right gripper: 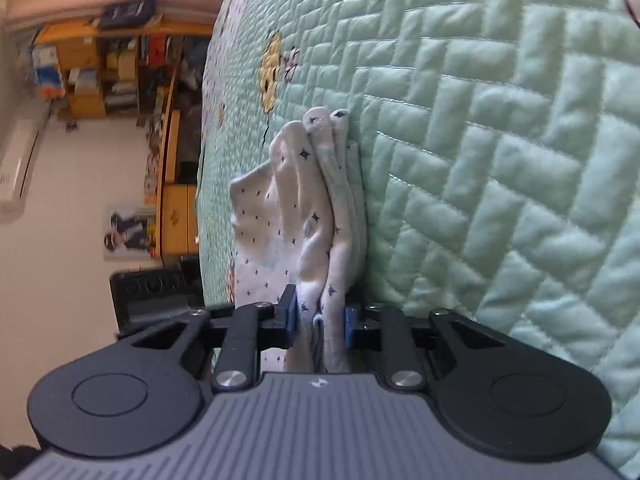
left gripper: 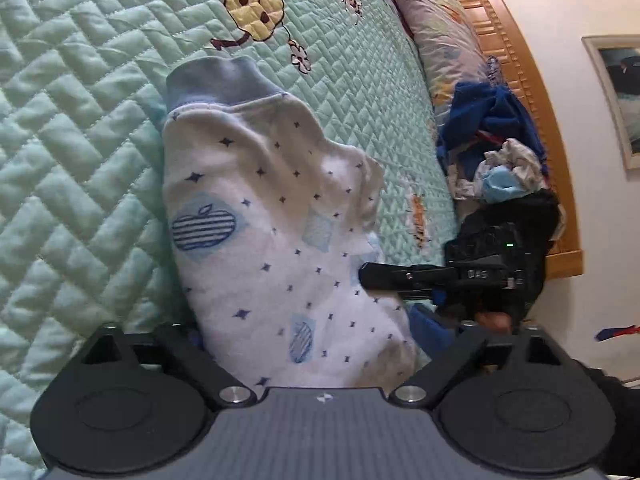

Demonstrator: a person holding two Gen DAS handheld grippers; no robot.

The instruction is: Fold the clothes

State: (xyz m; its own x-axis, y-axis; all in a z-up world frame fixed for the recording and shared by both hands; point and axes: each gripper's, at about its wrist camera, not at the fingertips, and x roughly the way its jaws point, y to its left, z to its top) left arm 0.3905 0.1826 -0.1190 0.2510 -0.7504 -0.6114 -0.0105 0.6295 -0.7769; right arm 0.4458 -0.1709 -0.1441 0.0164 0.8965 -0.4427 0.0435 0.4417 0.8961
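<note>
Gripping a bunched edge of the white star-print garment (right gripper: 316, 216), the right gripper (right gripper: 320, 320) is clenched on the cloth, tilted downward and rolled on its side. The left gripper (left gripper: 316, 356) straddles the garment's near end; its pads are hidden, so its grip cannot be told. The garment lies on the green quilted bed (left gripper: 80, 128), open quilt alongside, a clothes pile (left gripper: 496, 152) by the headboard (left gripper: 532, 92).
</note>
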